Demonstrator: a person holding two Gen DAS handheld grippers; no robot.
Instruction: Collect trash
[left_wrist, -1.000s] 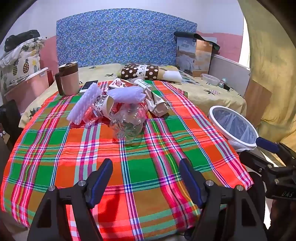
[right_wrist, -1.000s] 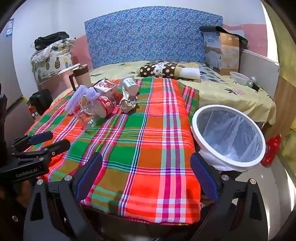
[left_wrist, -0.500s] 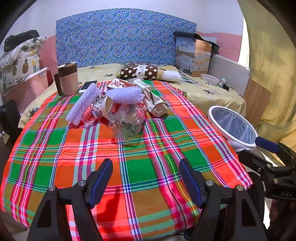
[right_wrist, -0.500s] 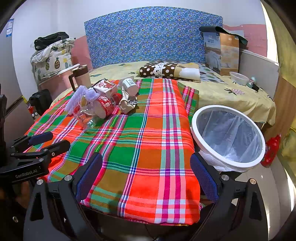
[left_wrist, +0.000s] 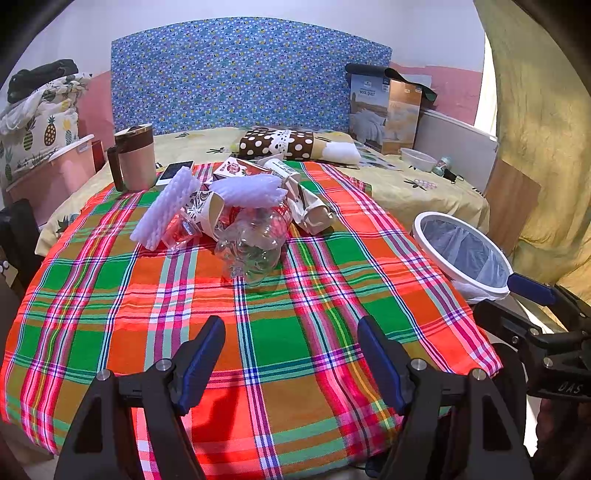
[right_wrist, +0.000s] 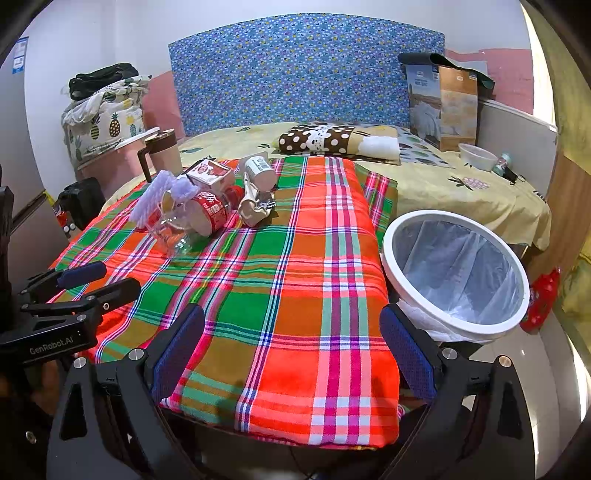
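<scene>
A heap of trash lies at the far middle of the plaid-covered table (left_wrist: 110, 295): a crushed clear plastic bottle (left_wrist: 255, 243), white foam netting (left_wrist: 162, 210), a paper cup (left_wrist: 210, 218), a small red-and-white carton (left_wrist: 236, 170) and crumpled beige wrapping (left_wrist: 314, 214). The heap also shows in the right wrist view (right_wrist: 207, 206). A white-rimmed bin with a clear liner (right_wrist: 458, 273) stands at the table's right edge. My left gripper (left_wrist: 291, 350) is open and empty over the near table edge. My right gripper (right_wrist: 291, 347) is open and empty, beside the bin.
A pink mug with a brown lid (left_wrist: 135, 158) and a phone (left_wrist: 175, 171) stand behind the heap. A bed with a spotted pillow (left_wrist: 280, 144), a cardboard box (left_wrist: 388, 110) and a small bowl (left_wrist: 417, 158) lies beyond. A red bag (right_wrist: 543, 299) lies on the floor.
The left gripper has drifted slightly, so the heap and bin sit a little lower and left in its view. Both grippers stay open; the right view is unchanged.
</scene>
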